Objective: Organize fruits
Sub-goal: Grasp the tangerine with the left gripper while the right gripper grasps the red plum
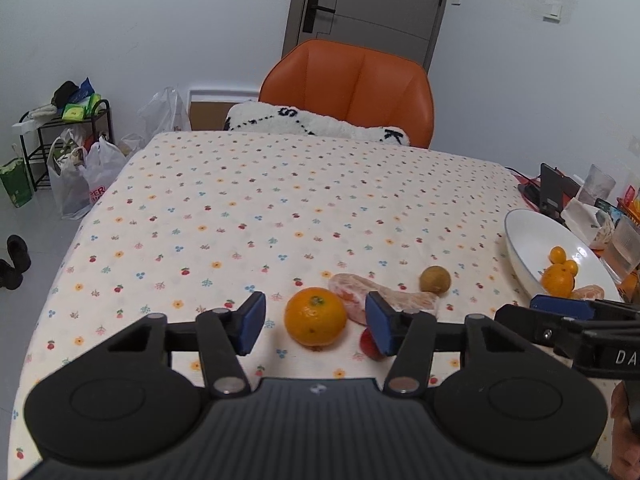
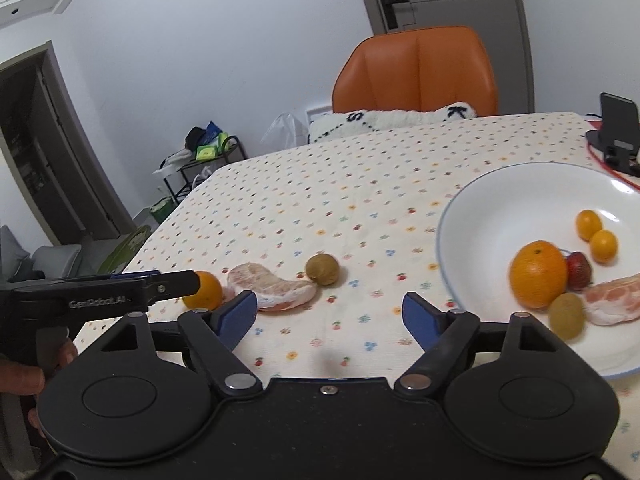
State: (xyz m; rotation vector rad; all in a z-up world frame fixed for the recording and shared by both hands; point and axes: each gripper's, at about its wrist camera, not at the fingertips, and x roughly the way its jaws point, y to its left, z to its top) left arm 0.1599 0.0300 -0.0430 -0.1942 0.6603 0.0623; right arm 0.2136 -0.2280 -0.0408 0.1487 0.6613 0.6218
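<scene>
Fingers of the left gripper (image 1: 316,326) stand apart, flanking one orange (image 1: 315,317) on the tablecloth (image 1: 240,208) without contact. Fingers of the right gripper (image 2: 331,314) also stand apart, empty, over bare cloth left of the white bowl (image 2: 472,200). On the cloth: one orange, one peeled citrus segment (image 1: 384,298), one kiwi (image 1: 435,279), one strawberry (image 1: 370,345). In the bowl: one orange (image 2: 538,274), two kumquats (image 2: 589,224), one strawberry (image 2: 579,270), one kiwi (image 2: 566,316), one peeled segment (image 2: 614,304).
</scene>
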